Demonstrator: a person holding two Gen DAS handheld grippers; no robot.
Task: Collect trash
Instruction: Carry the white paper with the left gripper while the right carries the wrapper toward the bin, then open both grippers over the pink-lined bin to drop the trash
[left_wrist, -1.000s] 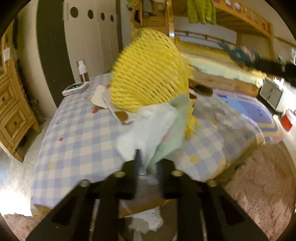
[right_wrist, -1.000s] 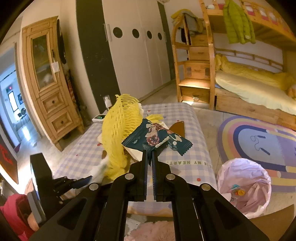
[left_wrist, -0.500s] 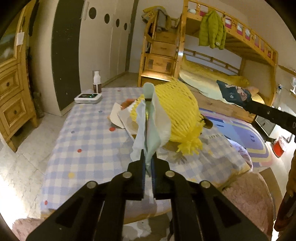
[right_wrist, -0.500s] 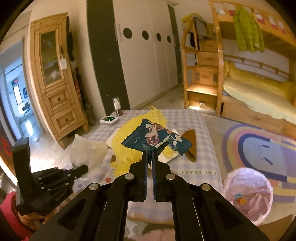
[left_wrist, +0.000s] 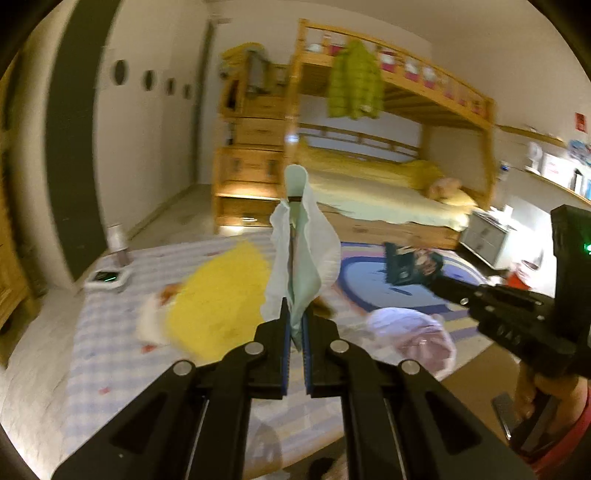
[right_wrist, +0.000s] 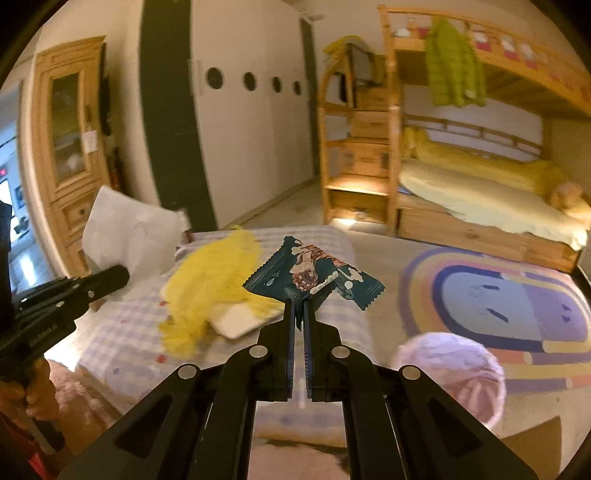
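1. My left gripper is clamped tight on a wad of white and pale-green tissue, which stands upright from between my fingers, lifted above the checked table.

2. My right gripper is pinched shut on the lower edge of a dark teal snack wrapper, printed with a cartoon figure and serrated at its ends. It fans out flat above my fingertips, held in the air over the right side of the table.

3. In the left wrist view that same wrapper hangs at the tip of my right gripper, well to the right of the tissue and above the bin.

4. In the right wrist view the tissue shows as a pale crumpled sheet at the tip of my left gripper, out past the table's left edge.

5. A yellow foam fruit net lies on the blue-and-white checked cloth, draped partly over a flat white card or packet. The left wrist view is blurred here, so the net reads only as a yellow patch.

6. A bin lined with a pink-white bag stands on the floor just beside the table's right corner, near the edge of a rainbow-ringed rug.

7. A small white device with a green light sits at the table's far left, a small bottle just behind it.

8. A wooden bunk bed with yellow bedding fills the background.
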